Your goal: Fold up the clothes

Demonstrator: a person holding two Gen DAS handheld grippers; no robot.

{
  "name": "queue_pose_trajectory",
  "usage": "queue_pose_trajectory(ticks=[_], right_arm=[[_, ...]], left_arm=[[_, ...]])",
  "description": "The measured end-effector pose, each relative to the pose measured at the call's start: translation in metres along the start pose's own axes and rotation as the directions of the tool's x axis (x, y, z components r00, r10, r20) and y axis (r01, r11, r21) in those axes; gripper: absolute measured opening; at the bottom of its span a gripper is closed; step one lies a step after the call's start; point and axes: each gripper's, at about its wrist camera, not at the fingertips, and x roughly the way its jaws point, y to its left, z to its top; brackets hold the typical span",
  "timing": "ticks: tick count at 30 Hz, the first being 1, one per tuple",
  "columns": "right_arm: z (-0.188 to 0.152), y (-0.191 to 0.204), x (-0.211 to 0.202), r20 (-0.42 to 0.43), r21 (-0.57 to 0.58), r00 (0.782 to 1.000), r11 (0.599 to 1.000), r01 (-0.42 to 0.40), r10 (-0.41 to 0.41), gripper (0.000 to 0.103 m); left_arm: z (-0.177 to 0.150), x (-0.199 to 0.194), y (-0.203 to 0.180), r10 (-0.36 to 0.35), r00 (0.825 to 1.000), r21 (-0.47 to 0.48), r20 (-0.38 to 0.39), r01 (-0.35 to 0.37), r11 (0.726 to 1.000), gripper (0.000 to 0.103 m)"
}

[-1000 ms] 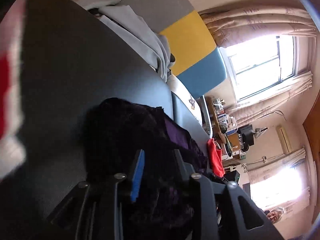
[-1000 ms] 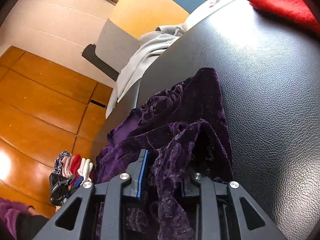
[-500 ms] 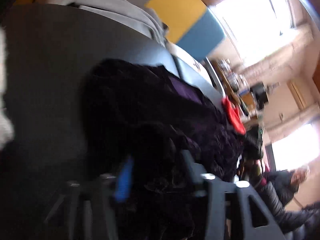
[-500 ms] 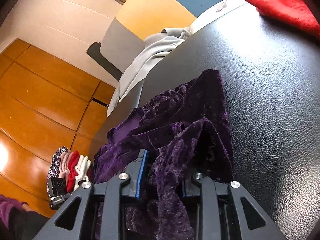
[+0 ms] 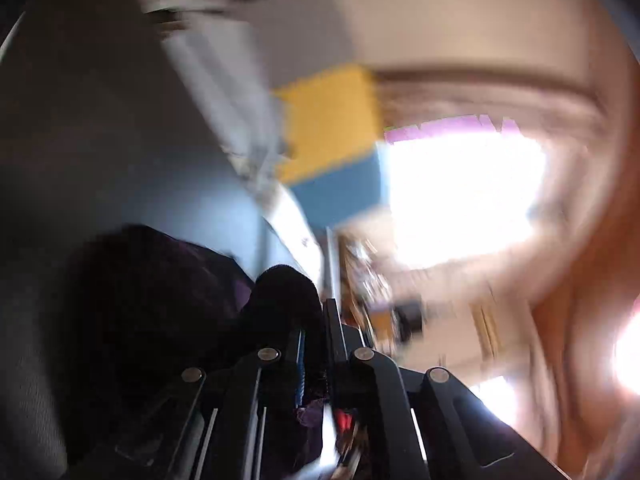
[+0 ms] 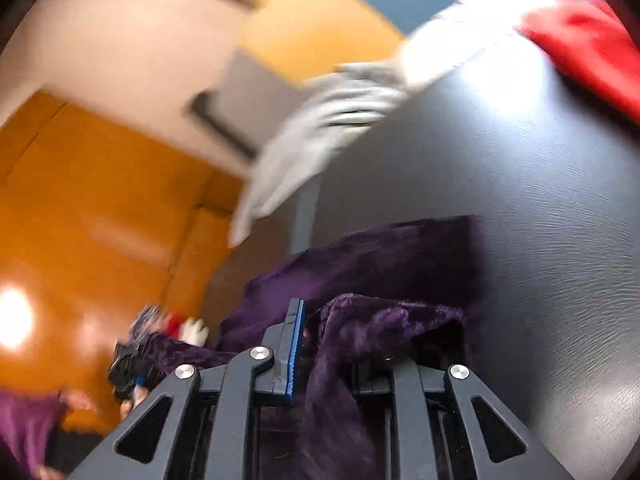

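Since the earlier frame the left gripper point(image 5: 314, 328) has closed its fingers almost together on a fold of the purple velvet garment point(image 5: 160, 300), which bulges up just ahead of its tips and spreads to their left on the dark table point(image 5: 100, 140). The right gripper point(image 6: 340, 344) has risen slightly; its jaws, just narrowed a little, stand partly apart, pinching a thick bunch of the same cloth, the rest lying ahead of the fingers. Beyond lie a grey garment point(image 6: 304, 148) and a red cloth point(image 6: 592, 48).
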Motion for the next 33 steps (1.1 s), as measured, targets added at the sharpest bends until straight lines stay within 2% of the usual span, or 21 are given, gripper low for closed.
queue_pose_trajectory(ticks=[1,3,4,6,8,9,12,14,15,16,18,19,21,22,23,24,26,27,30,31,33], right_arm=[[0.002,-0.009,0.006,-0.010,0.029,1.000,0.999,0.029,-0.029,0.032],[0.000,-0.020,0.011,0.013,0.071,1.000,0.997,-0.005,0.004,0.030],[-0.002,-0.025,0.013,0.025,0.091,0.999,0.996,-0.023,0.021,0.031],[-0.004,-0.028,0.010,0.038,0.110,0.997,0.991,-0.074,0.070,0.045],[-0.004,-0.025,0.006,0.032,0.105,0.995,0.989,-0.101,0.098,0.052],[-0.004,-0.021,0.004,0.021,0.092,0.994,0.990,-0.104,0.103,0.060],[-0.004,-0.006,-0.001,-0.031,0.055,0.991,0.990,-0.130,0.131,0.079],[-0.006,0.005,0.002,-0.101,0.032,0.985,0.990,-0.140,0.143,0.086],[-0.007,0.010,0.005,-0.142,0.019,0.981,0.991,-0.133,0.135,0.089],[-0.009,0.017,0.009,-0.181,-0.008,0.976,0.992,-0.123,0.119,0.089],[-0.008,0.025,0.016,-0.197,-0.034,0.974,0.992,-0.119,0.110,0.090],[-0.003,0.024,0.015,-0.150,-0.018,0.979,0.989,-0.144,0.140,0.090],[0.008,0.022,0.011,-0.048,0.014,0.979,0.980,-0.199,0.200,0.090],[0.017,0.013,0.002,0.074,0.070,0.961,0.960,-0.273,0.267,0.090],[0.020,0.005,-0.001,0.130,0.107,0.949,0.947,-0.302,0.288,0.090],[0.024,-0.003,-0.004,0.182,0.144,0.941,0.939,-0.312,0.284,0.091],[0.026,-0.011,-0.006,0.205,0.157,0.950,0.951,-0.268,0.234,0.092],[0.023,-0.012,-0.007,0.190,0.146,0.960,0.960,-0.237,0.208,0.092],[0.007,0.000,-0.014,0.130,0.020,0.990,0.998,-0.060,0.056,0.092],[0.000,0.006,-0.018,0.114,-0.048,0.993,0.999,0.013,-0.007,0.092],[-0.013,0.017,-0.026,0.106,-0.196,0.984,0.968,0.159,-0.140,0.090]], left_arm=[[0.011,0.008,0.012,0.027,0.999,-0.045,0.047,-0.025,0.999,0.007],[0.022,0.017,0.029,0.098,0.992,-0.107,0.080,-0.089,0.990,0.019],[0.023,0.020,0.034,0.111,0.991,-0.133,0.069,-0.101,0.986,0.020],[0.024,0.024,0.046,0.129,0.991,-0.183,0.041,-0.120,0.976,0.025],[0.013,0.016,0.030,0.169,0.985,-0.062,0.034,-0.166,0.984,0.026],[0.008,0.011,0.021,0.189,0.981,0.004,0.033,-0.189,0.982,0.026],[-0.017,0.010,-0.004,0.229,0.973,0.206,0.005,-0.225,0.952,0.028],[-0.049,0.018,-0.019,0.340,0.940,0.393,-0.016,-0.306,0.867,0.028],[-0.061,0.024,-0.021,0.370,0.929,0.454,-0.019,-0.321,0.831,0.028],[-0.079,0.030,-0.026,0.407,0.913,0.539,-0.022,-0.332,0.774,0.028],[-0.101,0.041,-0.026,0.457,0.889,0.626,-0.029,-0.340,0.702,0.028],[-0.112,0.044,-0.022,0.489,0.872,0.663,-0.032,-0.347,0.663,0.028],[-0.123,0.046,-0.018,0.521,0.853,0.712,-0.020,-0.354,0.607,0.028],[-0.126,0.044,-0.018,0.520,0.854,0.723,-0.014,-0.351,0.595,0.028],[-0.128,0.041,-0.018,0.518,0.855,0.732,-0.009,-0.348,0.586,0.028],[-0.126,0.039,-0.015,0.510,0.860,0.718,-0.021,-0.342,0.606,0.028],[-0.122,0.033,-0.011,0.488,0.872,0.680,-0.048,-0.329,0.655,0.028],[-0.122,0.026,-0.009,0.480,0.875,0.672,-0.052,-0.325,0.665,0.028],[-0.126,0.022,-0.007,0.474,0.880,0.678,-0.038,-0.326,0.659,0.028],[-0.129,0.021,-0.006,0.479,0.877,0.685,-0.038,-0.326,0.651,0.028],[-0.135,0.022,-0.006,0.492,0.869,0.697,-0.041,-0.328,0.638,0.027]])
